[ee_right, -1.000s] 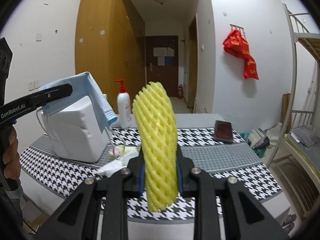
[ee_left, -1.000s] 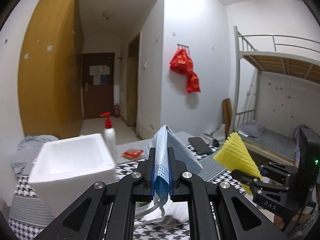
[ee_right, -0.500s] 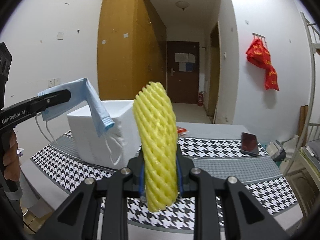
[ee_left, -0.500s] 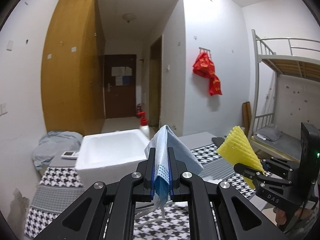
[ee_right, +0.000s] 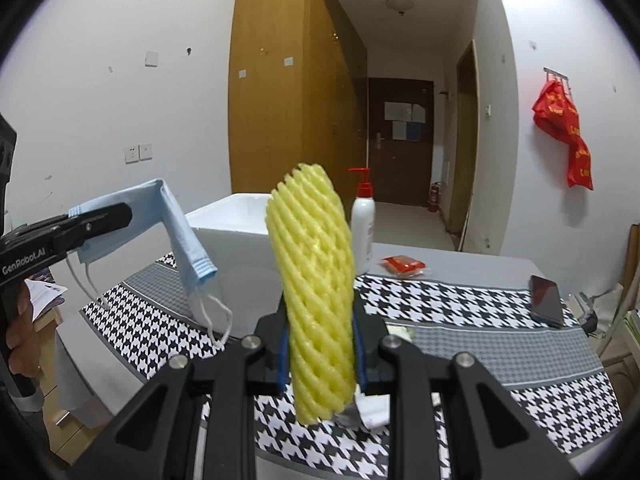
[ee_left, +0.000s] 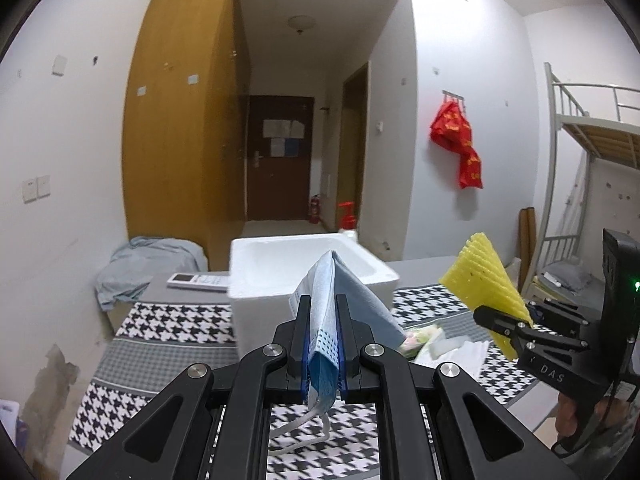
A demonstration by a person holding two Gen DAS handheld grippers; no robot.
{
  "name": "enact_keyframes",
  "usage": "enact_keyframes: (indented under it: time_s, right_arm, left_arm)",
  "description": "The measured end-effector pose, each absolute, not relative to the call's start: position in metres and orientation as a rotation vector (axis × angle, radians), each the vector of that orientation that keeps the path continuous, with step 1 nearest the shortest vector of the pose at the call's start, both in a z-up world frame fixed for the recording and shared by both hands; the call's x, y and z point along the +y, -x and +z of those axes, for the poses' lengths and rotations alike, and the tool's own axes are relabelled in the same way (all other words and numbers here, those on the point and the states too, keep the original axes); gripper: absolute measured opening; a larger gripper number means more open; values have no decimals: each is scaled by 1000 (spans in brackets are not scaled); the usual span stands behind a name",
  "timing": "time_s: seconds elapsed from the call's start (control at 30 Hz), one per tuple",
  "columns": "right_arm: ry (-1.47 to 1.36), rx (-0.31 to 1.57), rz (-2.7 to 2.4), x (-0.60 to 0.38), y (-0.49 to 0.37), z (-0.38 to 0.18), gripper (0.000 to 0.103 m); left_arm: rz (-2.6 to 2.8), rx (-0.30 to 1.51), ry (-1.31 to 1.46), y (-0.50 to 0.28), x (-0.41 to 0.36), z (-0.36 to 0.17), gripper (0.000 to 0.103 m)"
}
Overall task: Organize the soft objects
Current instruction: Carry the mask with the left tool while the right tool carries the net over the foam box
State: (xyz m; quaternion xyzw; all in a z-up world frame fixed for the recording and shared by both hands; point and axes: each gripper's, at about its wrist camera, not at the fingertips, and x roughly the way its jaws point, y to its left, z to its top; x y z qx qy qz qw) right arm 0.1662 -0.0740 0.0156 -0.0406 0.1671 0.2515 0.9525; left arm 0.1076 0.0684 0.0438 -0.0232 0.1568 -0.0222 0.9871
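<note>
My left gripper [ee_left: 323,312] is shut on a folded blue face mask [ee_left: 326,320], whose white ear loops dangle below. In the right wrist view that mask [ee_right: 176,232] hangs at the left, in front of the box. My right gripper [ee_right: 318,332] is shut on a yellow foam net sleeve [ee_right: 314,280] that stands upright between its fingers; in the left wrist view the sleeve [ee_left: 486,276] shows at the right. A white foam box [ee_left: 304,264] stands open-topped on the houndstooth table [ee_left: 172,320], straight ahead of both grippers. Both are held above the table.
A pump bottle [ee_right: 363,232] with a red top stands behind the box. A red packet [ee_right: 403,265] and a dark phone [ee_right: 545,294] lie farther right. Crumpled white tissues [ee_left: 452,350] lie near the box. A remote [ee_left: 198,280] and grey cloth [ee_left: 148,260] sit at the far left.
Both grippers swung sideways across the table, keeping their loads. The foam box shifted from the left of each view toward the centre, and the pump bottle now shows behind it.
</note>
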Motion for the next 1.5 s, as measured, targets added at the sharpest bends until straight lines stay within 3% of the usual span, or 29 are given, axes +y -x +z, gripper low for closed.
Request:
enact_keyframes:
  time_s: [1.5]
  right_arm:
    - [170, 399, 660, 38, -251, 68, 28]
  left_arm:
    - [214, 359, 158, -116, 169, 38, 10]
